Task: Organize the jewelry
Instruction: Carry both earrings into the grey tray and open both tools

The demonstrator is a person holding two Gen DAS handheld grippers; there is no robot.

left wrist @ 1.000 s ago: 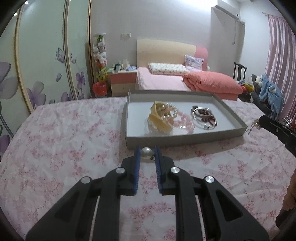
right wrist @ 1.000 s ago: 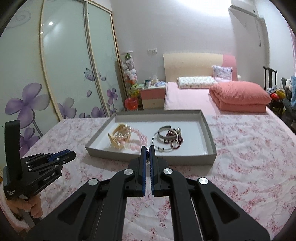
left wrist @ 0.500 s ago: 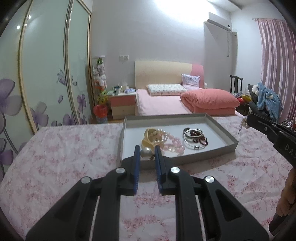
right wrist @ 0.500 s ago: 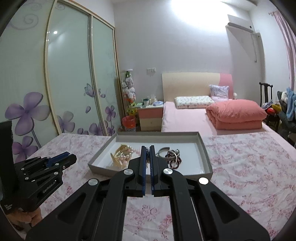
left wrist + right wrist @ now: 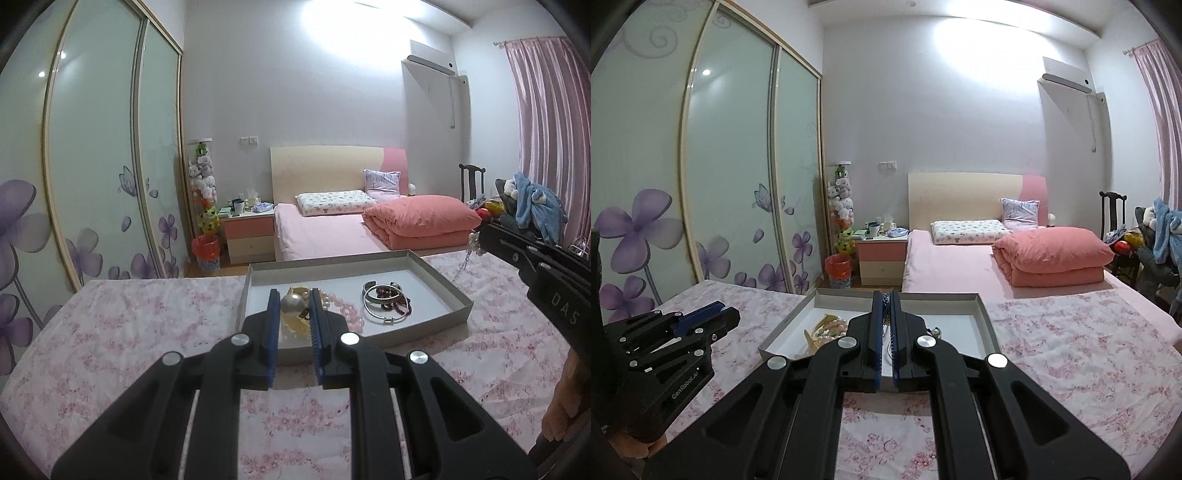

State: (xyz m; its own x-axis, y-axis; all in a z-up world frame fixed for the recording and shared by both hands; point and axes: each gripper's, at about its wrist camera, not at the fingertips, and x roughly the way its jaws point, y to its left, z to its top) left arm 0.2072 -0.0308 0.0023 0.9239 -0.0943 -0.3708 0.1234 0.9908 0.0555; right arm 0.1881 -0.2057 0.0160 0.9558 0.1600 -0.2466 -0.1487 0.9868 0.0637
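My left gripper (image 5: 294,295) is shut on a large pearl ornament (image 5: 291,305), held above the near left part of the grey tray (image 5: 452,291). The tray holds a pink bead bracelet (image 5: 347,312), silver bangles (image 5: 384,295), a dark red bead bracelet (image 5: 391,300) and a cream hair clip (image 5: 295,325). My right gripper (image 5: 885,300) is shut on a thin chain necklace (image 5: 885,304), raised over the tray (image 5: 988,325). In the left wrist view the chain (image 5: 466,258) hangs from the right gripper with small pearls at its tip.
The tray sits on a table with a pink floral cloth (image 5: 122,325). Behind stand a pink bed (image 5: 332,225), a nightstand (image 5: 249,236), a red bin (image 5: 206,251) and sliding wardrobe doors (image 5: 92,177). A chair with clothes (image 5: 532,206) is at the right.
Both grippers have risen and tilted up, so the tray sits lower and nearer. The left gripper has carried the pearl ornament from the table edge to over the tray.
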